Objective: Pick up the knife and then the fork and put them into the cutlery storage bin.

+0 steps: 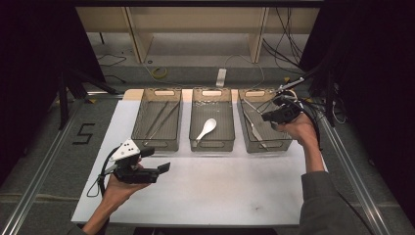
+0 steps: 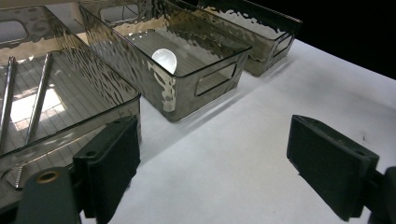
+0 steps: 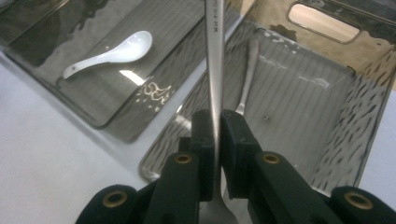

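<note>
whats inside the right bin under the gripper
In the right bin one metal utensil lies on the ribbed floor. The right gripper holds a second metal utensil above it. The gripper's jaws cover the lying one's working end, so its type is unclear.

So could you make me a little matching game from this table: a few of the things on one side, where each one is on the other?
Things:
1. white spoon
2. long metal tongs
3. metal utensil with the thin handle
4. left gripper

Places or states:
A. clamped between the jaws of the right gripper
B. lying in the left bin
C. jaws wide open over the white mat
D. lying in the middle bin

Pairs: 1-D, 2-B, 3-A, 4-C
</note>
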A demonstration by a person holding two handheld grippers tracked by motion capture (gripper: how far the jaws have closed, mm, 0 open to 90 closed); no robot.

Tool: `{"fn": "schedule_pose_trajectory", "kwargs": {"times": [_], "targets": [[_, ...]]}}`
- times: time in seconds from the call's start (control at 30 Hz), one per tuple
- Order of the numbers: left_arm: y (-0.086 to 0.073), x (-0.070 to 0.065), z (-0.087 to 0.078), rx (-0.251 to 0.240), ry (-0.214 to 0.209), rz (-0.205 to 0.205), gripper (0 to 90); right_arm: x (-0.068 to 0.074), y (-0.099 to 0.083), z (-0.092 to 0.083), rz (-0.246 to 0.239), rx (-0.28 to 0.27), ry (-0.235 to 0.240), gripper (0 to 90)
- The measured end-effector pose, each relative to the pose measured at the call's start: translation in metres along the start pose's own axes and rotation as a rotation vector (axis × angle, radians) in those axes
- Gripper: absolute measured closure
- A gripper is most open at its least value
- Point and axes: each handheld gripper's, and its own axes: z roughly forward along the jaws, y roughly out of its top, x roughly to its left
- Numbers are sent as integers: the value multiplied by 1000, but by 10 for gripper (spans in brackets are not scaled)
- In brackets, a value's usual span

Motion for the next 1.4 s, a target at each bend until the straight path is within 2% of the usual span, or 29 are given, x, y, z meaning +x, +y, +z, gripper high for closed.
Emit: {"fn": "schedule_pose_trajectory", "kwargs": {"times": [0.67, 0.9, 1.07, 1.4], "targets": [[0, 0, -1, -9, -2, 0, 168, -15, 12, 35, 98, 27, -18, 849], [0, 0, -1, -11, -3, -1, 168, -19, 13, 43, 130, 36, -43, 849], [0, 0, -1, -11, -4, 0, 168, -19, 12, 49, 139, 44, -64, 848], [0, 0, -1, -10, -4, 1, 167, -21, 8, 60, 152, 48, -74, 847]]}}
